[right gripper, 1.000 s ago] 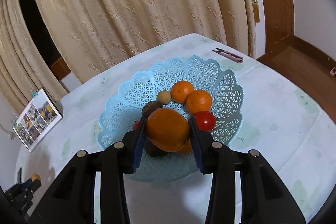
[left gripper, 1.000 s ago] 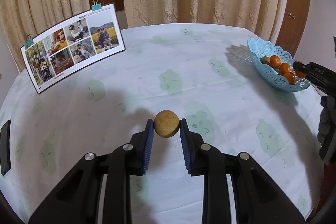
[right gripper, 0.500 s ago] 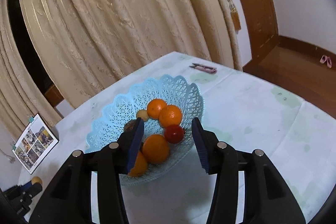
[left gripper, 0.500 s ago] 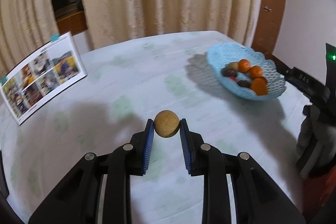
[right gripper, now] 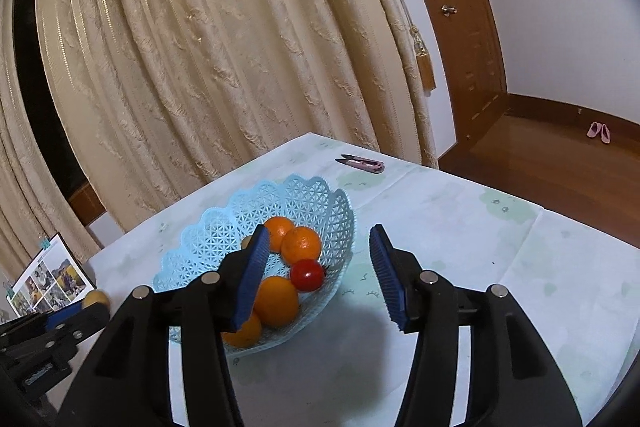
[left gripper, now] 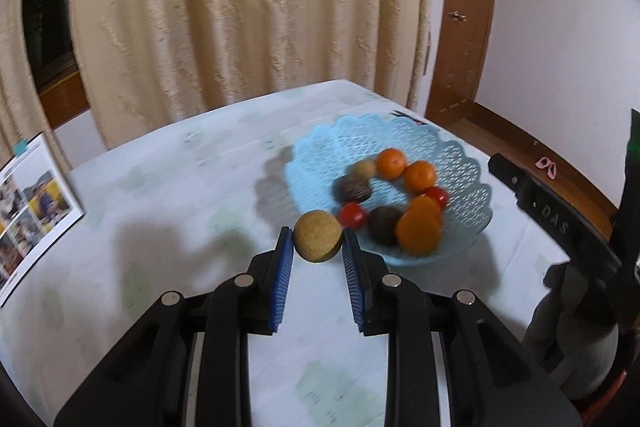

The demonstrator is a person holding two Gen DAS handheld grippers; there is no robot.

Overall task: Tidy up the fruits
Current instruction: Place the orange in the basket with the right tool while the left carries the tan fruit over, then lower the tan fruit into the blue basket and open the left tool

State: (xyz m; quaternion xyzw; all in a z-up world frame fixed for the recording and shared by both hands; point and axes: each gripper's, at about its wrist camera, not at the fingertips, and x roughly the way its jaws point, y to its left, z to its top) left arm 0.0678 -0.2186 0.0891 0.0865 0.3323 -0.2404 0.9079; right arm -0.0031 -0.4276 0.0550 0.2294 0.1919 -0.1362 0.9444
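My left gripper (left gripper: 316, 247) is shut on a round tan-brown fruit (left gripper: 317, 235) and holds it above the table, just left of the light-blue lattice fruit basket (left gripper: 464, 163). The basket holds several oranges (left gripper: 418, 231), red tomatoes (left gripper: 353, 215) and dark fruits (left gripper: 353, 187). My right gripper (right gripper: 318, 251) is open and empty, raised over the basket's right rim (right gripper: 344, 203). Oranges (right gripper: 301, 245) and a tomato (right gripper: 307, 275) lie in it. The left gripper with its fruit (right gripper: 95, 299) shows at the lower left of the right wrist view.
A photo collage board (left gripper: 28, 203) stands at the table's left; it also shows in the right wrist view (right gripper: 48, 279). Pink thread snips (right gripper: 362, 163) lie behind the basket. Cream curtains hang behind. The right gripper's body (left gripper: 560, 227) is at the right edge.
My right gripper opened, left the orange in the basket and drew back up. My left gripper carried the tan fruit rightward close to the basket.
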